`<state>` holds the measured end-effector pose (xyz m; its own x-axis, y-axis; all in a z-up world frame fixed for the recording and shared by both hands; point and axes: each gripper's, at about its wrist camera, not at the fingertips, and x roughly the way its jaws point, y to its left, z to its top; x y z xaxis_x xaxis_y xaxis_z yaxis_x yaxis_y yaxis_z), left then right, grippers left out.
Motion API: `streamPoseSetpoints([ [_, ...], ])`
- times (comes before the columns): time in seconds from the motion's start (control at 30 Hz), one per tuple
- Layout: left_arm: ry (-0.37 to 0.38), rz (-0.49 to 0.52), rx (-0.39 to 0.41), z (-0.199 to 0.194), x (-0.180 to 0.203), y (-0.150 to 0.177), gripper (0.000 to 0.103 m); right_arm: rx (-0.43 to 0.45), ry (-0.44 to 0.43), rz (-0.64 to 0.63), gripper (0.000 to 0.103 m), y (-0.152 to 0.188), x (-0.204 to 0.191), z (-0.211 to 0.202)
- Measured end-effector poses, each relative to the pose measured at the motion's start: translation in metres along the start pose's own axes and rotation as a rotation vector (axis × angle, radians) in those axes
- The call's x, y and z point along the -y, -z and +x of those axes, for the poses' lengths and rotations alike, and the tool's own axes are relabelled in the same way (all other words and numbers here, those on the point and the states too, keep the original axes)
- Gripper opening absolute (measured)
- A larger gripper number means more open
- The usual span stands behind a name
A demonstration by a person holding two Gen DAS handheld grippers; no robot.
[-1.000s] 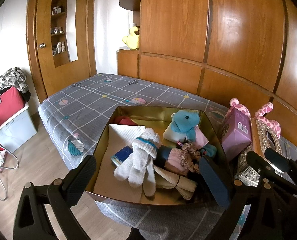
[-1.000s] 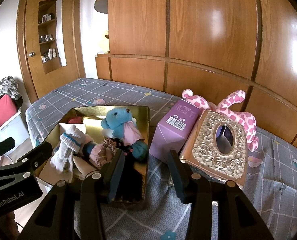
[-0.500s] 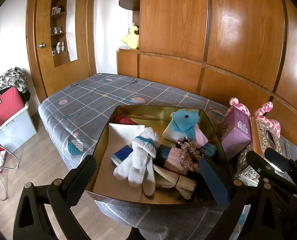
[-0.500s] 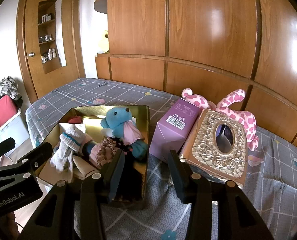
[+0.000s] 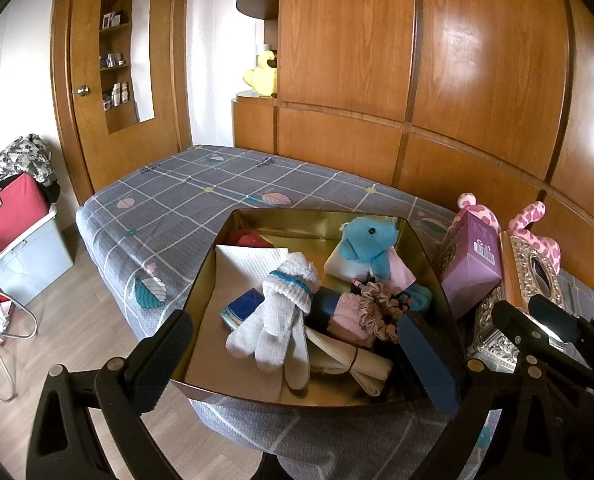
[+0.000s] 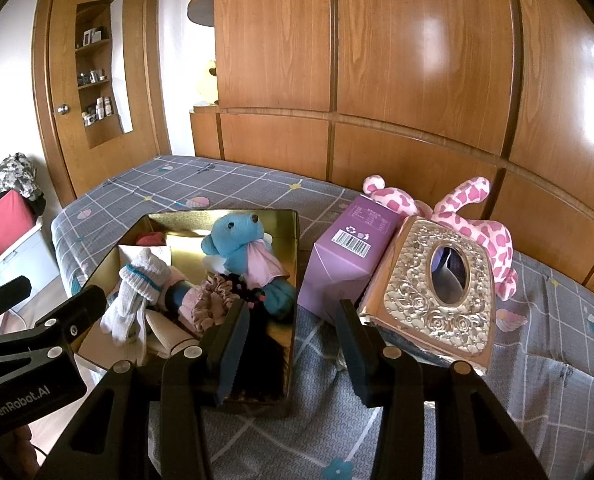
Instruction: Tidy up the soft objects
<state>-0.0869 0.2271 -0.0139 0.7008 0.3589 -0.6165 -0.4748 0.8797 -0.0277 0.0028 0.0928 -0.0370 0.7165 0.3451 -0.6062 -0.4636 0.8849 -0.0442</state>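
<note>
A shallow gold metal tray (image 5: 425, 248) sits on the near corner of the bed with the grey checked sheet (image 5: 185, 200), and most of the soft things are piled inside it. A blue plush bear with a pink scarf (image 5: 367, 244) leans toward the tray's far right side. In front of it lies a pair of white socks with a blue band (image 5: 275, 316), toes toward the near edge, resting partly on a white paper sheet (image 5: 249, 260). A small blue packet (image 5: 243, 306) peeks out just left of the socks. To the right of the socks are a beige satin scrunchie (image 5: 377, 310) and a folded pink cloth (image 5: 347, 314), touching each other, and a rolled cream strap (image 5: 349, 358) lies near the front rim. Something red (image 5: 249, 238) is tucked in the far left corner.

Just beside the tray on the right stands a purple cardboard box with a barcode (image 6: 347, 248), leaning against an ornate silver-embossed tissue box (image 6: 437, 288). A pink-and-white spotted plush toy (image 6: 469, 220) lies behind both, against the wooden wall panels.

The left claw (image 5: 297, 360) hangs at the tray's near edge, spread wide and holding nothing. The right claw (image 6: 293, 344) hovers over the tray's right-hand rim, parted, empty too.
</note>
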Motion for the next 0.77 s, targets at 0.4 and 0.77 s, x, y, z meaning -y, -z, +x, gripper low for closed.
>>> streamPoseSetpoints([
  [0.4,0.004,0.007,-0.005,0.001,0.001,0.001,0.103,-0.003,0.002,0.003,0.045,0.001,0.001,0.001],
  [0.77,0.015,0.032,0.002,0.002,0.005,0.002,0.103,0.028,0.011,0.038,0.045,-0.003,0.01,-0.006],
])
